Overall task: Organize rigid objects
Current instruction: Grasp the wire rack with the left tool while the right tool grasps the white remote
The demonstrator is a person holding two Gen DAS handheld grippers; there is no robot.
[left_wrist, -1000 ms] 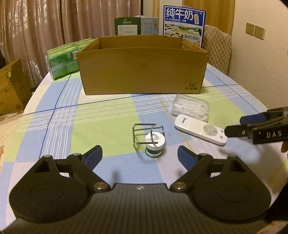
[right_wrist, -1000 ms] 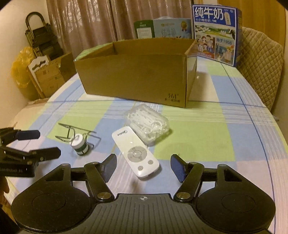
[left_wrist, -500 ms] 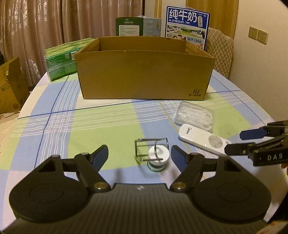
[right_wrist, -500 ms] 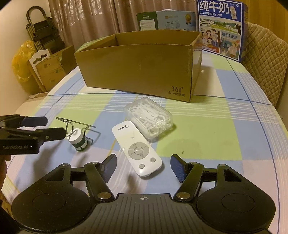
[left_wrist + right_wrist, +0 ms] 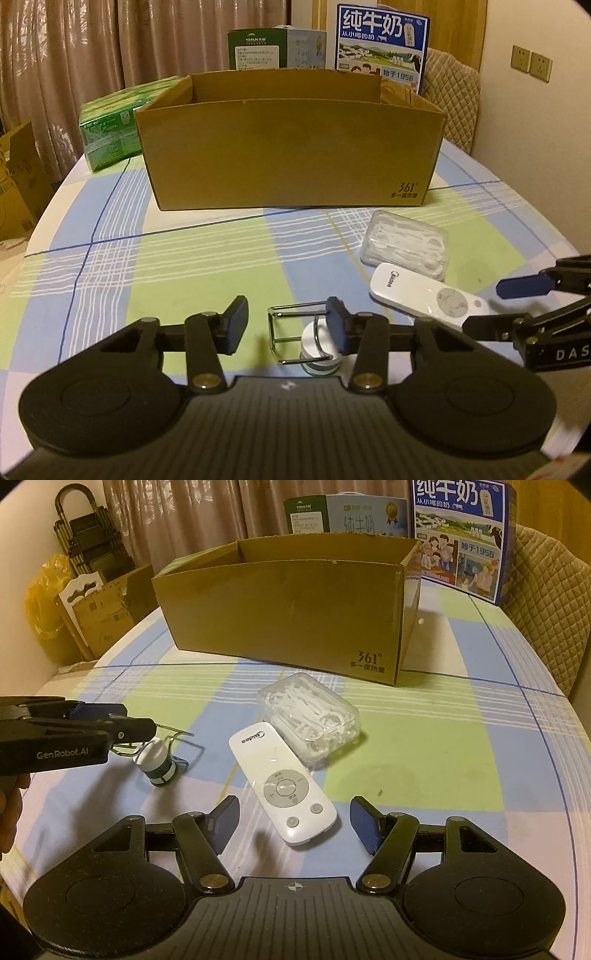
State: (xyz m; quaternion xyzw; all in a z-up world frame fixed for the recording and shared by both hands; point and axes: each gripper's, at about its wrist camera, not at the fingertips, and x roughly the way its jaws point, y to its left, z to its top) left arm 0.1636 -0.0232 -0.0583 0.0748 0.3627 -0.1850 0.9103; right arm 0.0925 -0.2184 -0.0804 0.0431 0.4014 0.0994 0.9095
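Observation:
A small white-capped bottle with a green band and a wire clamp (image 5: 317,345) lies on the checked tablecloth. My left gripper (image 5: 288,330) is open, its fingers either side of the wire frame, the right pad over the cap. It shows too in the right wrist view (image 5: 157,760), under the left gripper (image 5: 122,720). A white Midea remote (image 5: 282,788) lies between the open fingers of my right gripper (image 5: 295,827). A clear box of floss picks (image 5: 308,714) lies just beyond it. The open cardboard box (image 5: 291,147) stands behind.
A green pack (image 5: 114,123) lies left of the box. Milk cartons (image 5: 382,42) stand behind it. A padded chair (image 5: 546,602) is at the right, cardboard and a folded trolley (image 5: 88,550) on the floor at the left. The table edge curves near both sides.
My left gripper has moved forward and down over the bottle and narrowed around its wire frame. My right gripper has advanced so the remote's near end lies between its fingers.

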